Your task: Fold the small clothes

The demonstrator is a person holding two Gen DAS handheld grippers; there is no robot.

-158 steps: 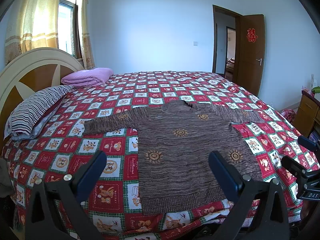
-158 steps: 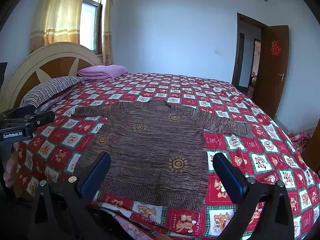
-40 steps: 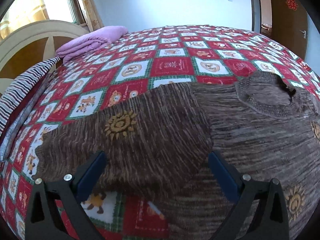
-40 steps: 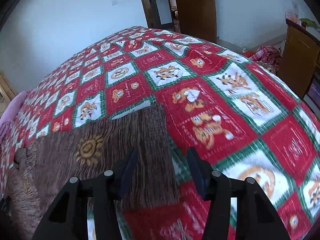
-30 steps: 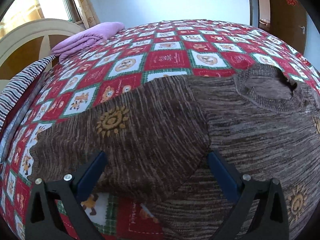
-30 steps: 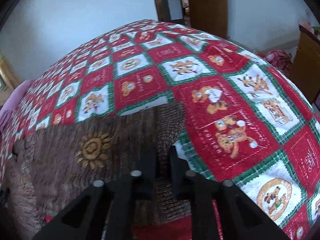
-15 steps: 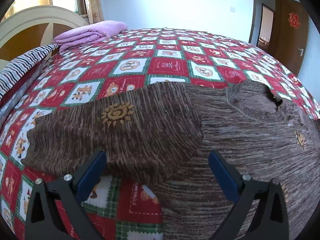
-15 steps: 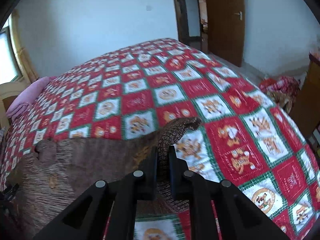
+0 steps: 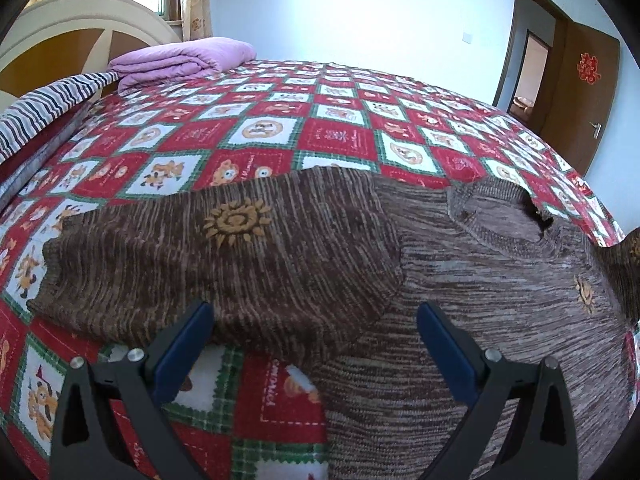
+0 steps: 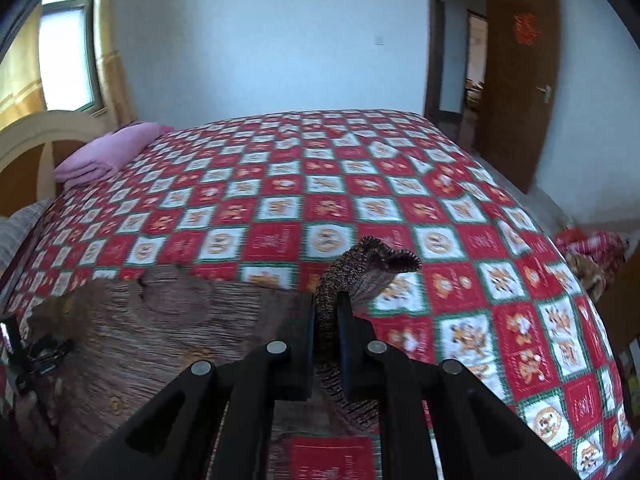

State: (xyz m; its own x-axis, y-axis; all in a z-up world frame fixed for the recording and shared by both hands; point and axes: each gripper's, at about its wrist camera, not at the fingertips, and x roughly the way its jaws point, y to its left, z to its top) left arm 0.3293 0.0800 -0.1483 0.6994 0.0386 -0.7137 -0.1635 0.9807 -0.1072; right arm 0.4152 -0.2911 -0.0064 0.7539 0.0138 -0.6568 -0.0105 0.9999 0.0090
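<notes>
A brown knitted sweater (image 9: 460, 304) with orange sun motifs lies on the red patchwork bedspread (image 9: 340, 136). Its left sleeve (image 9: 208, 264) is spread flat just beyond my left gripper (image 9: 312, 316), which stands open above the sleeve's near edge with nothing between its blue pads. In the right wrist view, my right gripper (image 10: 327, 300) is shut on the cuff end of the other sleeve (image 10: 372, 264), lifted clear of the bed and curling over the fingertips. The sweater's body (image 10: 160, 320) lies flat to the left below it.
A folded purple blanket (image 9: 180, 60) and a striped pillow (image 9: 44, 108) sit by the headboard (image 9: 80, 32) at the far left. An open brown door (image 10: 516, 80) stands at the far right. A red checked bundle (image 10: 592, 248) lies on the floor beside the bed.
My right gripper closed on the right sleeve's cuff and has lifted it up and away from the bedspread, rolling as it rose. The left gripper shifted slightly and stays open over the left sleeve.
</notes>
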